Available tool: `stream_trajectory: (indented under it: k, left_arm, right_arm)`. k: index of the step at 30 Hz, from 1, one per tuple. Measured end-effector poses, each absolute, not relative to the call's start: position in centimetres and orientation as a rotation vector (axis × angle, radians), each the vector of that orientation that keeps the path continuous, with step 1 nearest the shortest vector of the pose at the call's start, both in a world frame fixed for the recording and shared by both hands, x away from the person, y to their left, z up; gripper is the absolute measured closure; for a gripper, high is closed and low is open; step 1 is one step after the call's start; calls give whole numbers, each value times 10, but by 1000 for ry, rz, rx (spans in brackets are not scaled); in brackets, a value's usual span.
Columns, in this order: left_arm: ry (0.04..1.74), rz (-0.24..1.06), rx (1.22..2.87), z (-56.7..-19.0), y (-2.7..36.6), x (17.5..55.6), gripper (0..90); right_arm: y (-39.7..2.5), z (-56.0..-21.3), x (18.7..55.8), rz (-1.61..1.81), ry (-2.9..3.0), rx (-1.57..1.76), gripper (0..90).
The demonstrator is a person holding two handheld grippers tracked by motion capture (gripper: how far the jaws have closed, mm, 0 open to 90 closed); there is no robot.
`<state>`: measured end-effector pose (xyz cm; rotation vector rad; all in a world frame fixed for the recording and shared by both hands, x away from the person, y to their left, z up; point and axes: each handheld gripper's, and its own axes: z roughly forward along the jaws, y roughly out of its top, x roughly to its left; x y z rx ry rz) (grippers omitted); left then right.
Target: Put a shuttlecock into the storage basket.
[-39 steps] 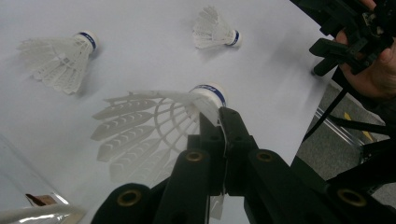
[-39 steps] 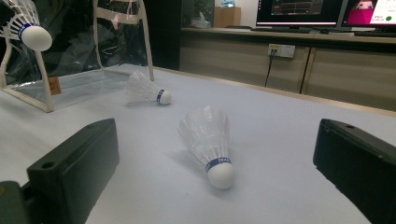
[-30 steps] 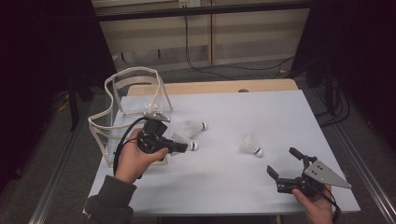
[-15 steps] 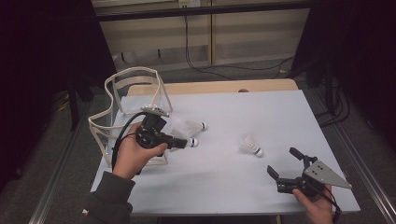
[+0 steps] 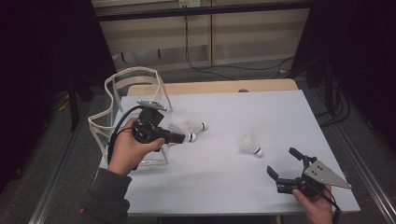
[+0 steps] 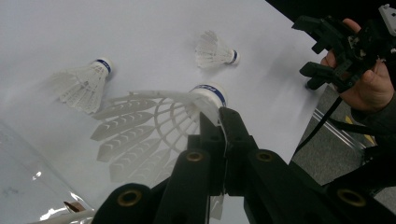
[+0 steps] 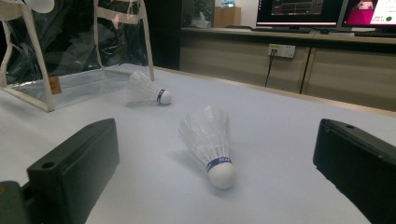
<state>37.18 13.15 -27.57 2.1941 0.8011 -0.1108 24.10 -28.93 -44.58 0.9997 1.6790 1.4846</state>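
Landmark for all positions: the clear bag (image 5: 122, 112), a transparent pouch with cream trim standing upright at the far left corner of the white table (image 5: 261, 112).

Left gripper (image 5: 180, 137): held in the person's left hand (image 5: 126, 151), just in front of the clear bag, with its jaws pointing away from the bag toward the table's middle. The jaws are closed tight on the feather skirt of the held shuttlecock (image 6: 163, 114). In the left gripper view this shuttlecock sticks out past the jaw tips, cork end with a blue band foremost, and appears raised off the table surface.

Second shuttlecock (image 5: 195, 125): lying on its side on the table, just beyond the left gripper's tips on the side away from the bag, cork pointing away from the bag. Not touching the gripper.

Third shuttlecock (image 5: 251, 145): lying on its side well away from the bag, toward the table's right half, cork pointing toward the near edge. In the right gripper view it lies between and ahead of the jaws, untouched.

Right gripper (image 5: 286, 169): held in the person's right hand (image 5: 314, 205) at the near right corner of the table, the corner farthest from the bag. Jaws spread wide apart, nothing between them; the tips point toward the bag side
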Motion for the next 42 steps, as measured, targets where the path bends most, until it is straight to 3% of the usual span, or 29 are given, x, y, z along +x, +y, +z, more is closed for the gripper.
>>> stream_trajectory:
  k: [42]
  left_arm:
    - [858,-61,2198,-241,142,389,898]
  right_arm:
    - [-289,-446,241,1483,1687,997,6]
